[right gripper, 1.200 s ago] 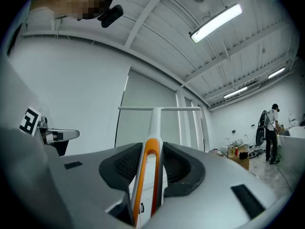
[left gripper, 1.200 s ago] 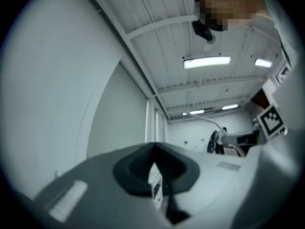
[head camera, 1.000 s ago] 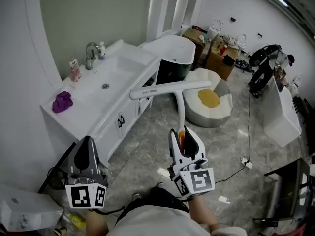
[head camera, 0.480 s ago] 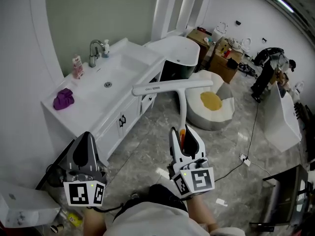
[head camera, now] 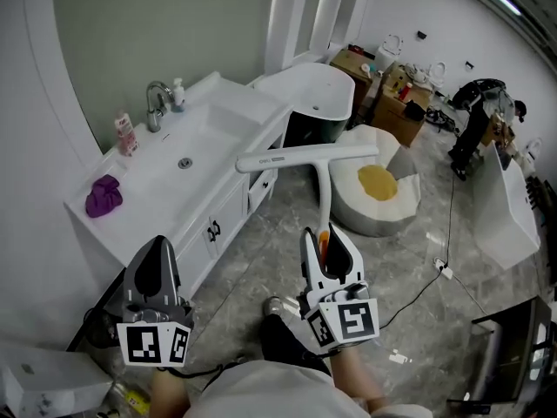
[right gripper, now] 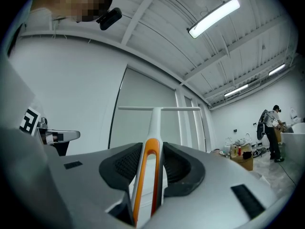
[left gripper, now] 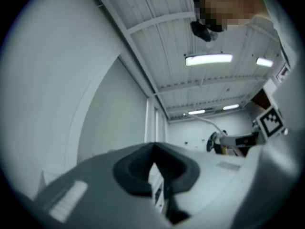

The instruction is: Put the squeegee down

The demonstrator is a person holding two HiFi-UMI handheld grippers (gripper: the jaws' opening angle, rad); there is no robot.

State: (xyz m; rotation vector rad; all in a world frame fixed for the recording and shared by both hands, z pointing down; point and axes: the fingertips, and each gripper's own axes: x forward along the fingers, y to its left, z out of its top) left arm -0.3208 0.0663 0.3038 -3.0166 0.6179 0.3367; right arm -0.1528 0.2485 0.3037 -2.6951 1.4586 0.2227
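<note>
Far left, the white vanity counter (head camera: 144, 194) runs along the green wall. A purple cloth (head camera: 104, 195) lies at its near end. A pink bottle (head camera: 125, 134) stands by the wall, then a chrome faucet (head camera: 157, 103) with a small white bottle (head camera: 177, 92) just beside it. The basin drain (head camera: 184, 163) sits in front of the faucet. Cupboard doors (head camera: 214, 228) with dark handles are below.

Your left gripper (head camera: 160, 249) is low in the head view, near the vanity's front. Its jaws are pressed together at the tips with nothing between them.

Your right gripper (head camera: 325, 238) is just right of centre. Its pads pinch the orange-edged handle of the squeegee (head camera: 305, 156). The white shaft runs up out of the jaws and away from you, with the crossbar blade at the far end. The squeegee is up in the air over the grey marble floor (head camera: 252, 268), touching nothing but your jaws. In the head view the blade crosses in front of the vanity's far end and a white tub (head camera: 313, 90).

Further right is a white round seat (head camera: 396, 200) with a yellow cushion (head camera: 377, 179), and cardboard boxes (head camera: 402, 104) stand behind it. A black cable (head camera: 416, 296) trails over the floor. A person (right gripper: 273, 126) stands far right in the right gripper view.
</note>
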